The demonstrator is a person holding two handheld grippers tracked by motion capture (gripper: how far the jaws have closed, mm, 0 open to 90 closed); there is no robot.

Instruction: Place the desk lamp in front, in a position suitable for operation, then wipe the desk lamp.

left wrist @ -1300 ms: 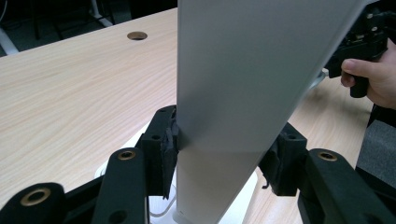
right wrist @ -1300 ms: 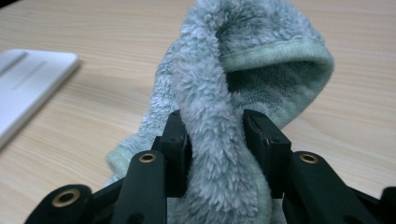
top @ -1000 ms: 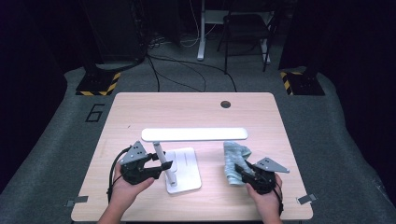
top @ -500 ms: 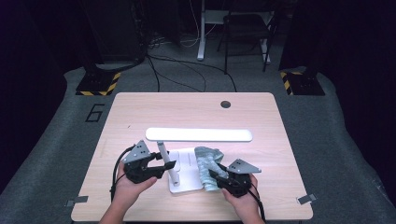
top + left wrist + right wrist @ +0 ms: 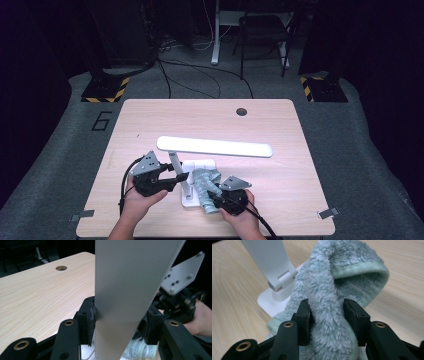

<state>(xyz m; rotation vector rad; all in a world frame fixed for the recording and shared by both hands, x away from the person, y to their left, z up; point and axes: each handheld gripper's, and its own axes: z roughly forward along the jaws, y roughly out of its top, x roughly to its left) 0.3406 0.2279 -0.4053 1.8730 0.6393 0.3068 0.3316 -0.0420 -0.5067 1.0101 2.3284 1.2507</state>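
A: Low in the middle of the high view, your left gripper (image 5: 181,177) is clamped on the upright stem of the white desk lamp (image 5: 215,146), holding it steady. Where's the cloth?

B: Just right of that stem, lower centre. Your right gripper (image 5: 214,196) has the grey-green cloth (image 5: 203,187) pinched in a thick fold, and the cloth lies partly on the lamp's flat base (image 5: 200,164).

A: In the right gripper view the jaws squeeze that fold from both sides, with the stem's hinge (image 5: 280,280) at upper left, near the cloth.

B: So how far along are you?

A: Judging by this, you're at the start of the wiping: the lamp is braced, the cloth is on the base, but the long lamp head across the middle of the table (image 5: 150,120) looks untouched. From above I can't tell whether the cloth presses on the base or merely rests there.

B: Then what's left for you is to rub over the base and stem, perhaps the head after.
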